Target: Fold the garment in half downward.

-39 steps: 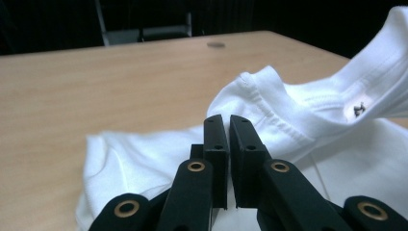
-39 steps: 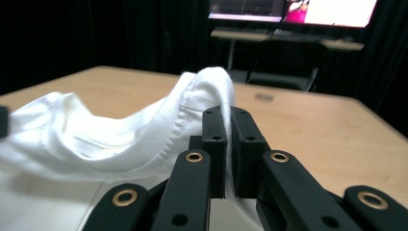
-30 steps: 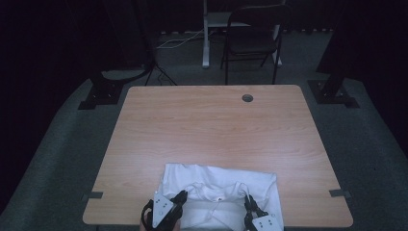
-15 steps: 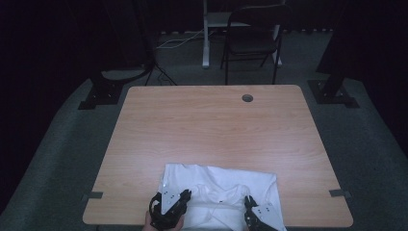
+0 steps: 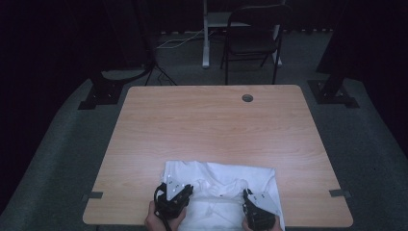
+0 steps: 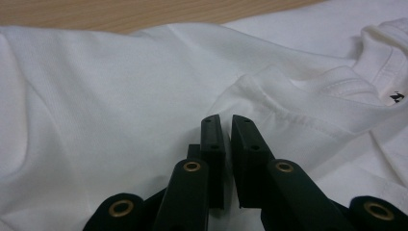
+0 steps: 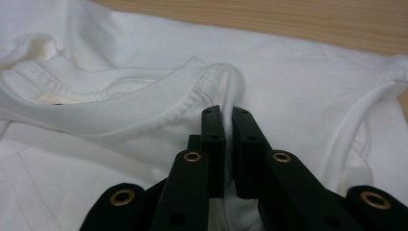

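Observation:
A white T-shirt [image 5: 226, 175] lies crumpled on the wooden table [image 5: 207, 120] at the near edge. My left gripper [image 5: 186, 189] sits on the shirt's left part, my right gripper [image 5: 247, 194] on its right part, and a band of fabric runs straight between them. In the left gripper view the jaws [image 6: 226, 118] are shut on a fold of the shirt [image 6: 96, 96] beside the collar. In the right gripper view the jaws [image 7: 226, 109] pinch white cloth just below the ribbed collar [image 7: 120, 91].
A round cable hole [image 5: 247, 98] sits in the tabletop at the far right. A black folding chair [image 5: 255, 38] stands behind the table, with dark stand bases [image 5: 103, 91] on the floor at both far corners. The hands are at the table's near edge.
Both grippers have shifted a little while holding the cloth. The fabric between them has gone from a loose collar shape to a straight band.

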Demonstrator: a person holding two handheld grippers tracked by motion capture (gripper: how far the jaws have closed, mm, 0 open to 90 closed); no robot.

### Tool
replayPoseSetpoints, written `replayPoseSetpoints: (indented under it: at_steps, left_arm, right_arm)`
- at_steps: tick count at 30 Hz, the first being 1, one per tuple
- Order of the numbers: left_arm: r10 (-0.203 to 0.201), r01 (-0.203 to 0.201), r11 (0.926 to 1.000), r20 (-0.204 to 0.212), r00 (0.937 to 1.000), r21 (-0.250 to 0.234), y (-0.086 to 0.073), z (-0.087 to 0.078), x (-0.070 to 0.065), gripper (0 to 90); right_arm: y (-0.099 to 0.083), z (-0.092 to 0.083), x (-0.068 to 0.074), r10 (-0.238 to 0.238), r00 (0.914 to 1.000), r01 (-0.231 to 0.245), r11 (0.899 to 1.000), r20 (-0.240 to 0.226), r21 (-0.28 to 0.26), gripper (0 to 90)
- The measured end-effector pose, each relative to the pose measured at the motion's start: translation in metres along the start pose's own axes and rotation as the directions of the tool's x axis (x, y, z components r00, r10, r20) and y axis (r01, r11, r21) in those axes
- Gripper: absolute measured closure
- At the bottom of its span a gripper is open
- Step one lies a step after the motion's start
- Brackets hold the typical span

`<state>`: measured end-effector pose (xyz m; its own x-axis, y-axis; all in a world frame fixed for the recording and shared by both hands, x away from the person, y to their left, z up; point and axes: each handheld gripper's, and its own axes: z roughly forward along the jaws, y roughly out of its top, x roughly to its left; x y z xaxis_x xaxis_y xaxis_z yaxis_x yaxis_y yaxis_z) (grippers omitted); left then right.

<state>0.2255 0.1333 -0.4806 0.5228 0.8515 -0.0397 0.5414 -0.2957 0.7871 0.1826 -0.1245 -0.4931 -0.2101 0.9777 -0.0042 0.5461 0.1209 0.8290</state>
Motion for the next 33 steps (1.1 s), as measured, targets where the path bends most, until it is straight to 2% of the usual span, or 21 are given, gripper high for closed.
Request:
replayPoseSetpoints:
  at_steps: [3, 9, 10, 15, 19, 23, 27, 33]
  left_arm:
    - [-0.009, 0.009, 0.9995, -0.001, 1.0000, 0.030, 0.013, 0.012, 0.008, 84.6]
    - [-0.057, 0.056, 0.9967, 0.029, 0.9979, 0.058, 0.032, 0.030, 0.026, 84.3]
    - [-0.062, 0.060, 0.9960, 0.031, 0.9976, 0.066, 0.036, 0.034, 0.030, 84.2]
    - [-0.081, 0.079, 0.9945, 0.035, 0.9961, 0.069, 0.045, 0.044, 0.040, 84.0]
    - [-0.085, 0.082, 0.9941, 0.033, 0.9959, 0.070, 0.050, 0.050, 0.045, 83.7]
    - [-0.078, 0.076, 0.9950, 0.033, 0.9964, 0.065, 0.050, 0.051, 0.045, 83.4]
    - [-0.090, 0.087, 0.9945, 0.039, 0.9952, 0.058, 0.050, 0.052, 0.047, 83.4]
    - [-0.101, 0.099, 0.9935, 0.040, 0.9941, 0.056, 0.054, 0.057, 0.052, 83.4]
  right_arm:
    - [0.017, 0.016, -0.003, -0.019, 0.9998, 0.018, 0.999, 0.006, 0.049, 85.2]
    - [0.042, 0.040, -0.014, 0.008, 0.9999, -0.006, 0.993, -0.015, 0.114, 84.7]
    - [0.050, 0.044, -0.017, 0.011, 0.9994, -0.006, 0.988, -0.033, 0.153, 84.4]
    - [0.061, 0.054, -0.022, 0.029, 0.9982, -0.019, 0.982, -0.053, 0.186, 84.0]
    - [0.069, 0.067, -0.024, 0.033, 0.9986, -0.024, 0.982, -0.042, 0.189, 83.5]
    - [0.071, 0.071, -0.025, 0.031, 0.9989, -0.024, 0.983, -0.036, 0.183, 83.3]
    - [0.071, 0.072, -0.024, 0.037, 0.9988, -0.031, 0.985, -0.031, 0.171, 83.3]
    - [0.075, 0.079, -0.022, 0.021, 0.9998, -0.020, 0.986, -0.006, 0.165, 83.4]
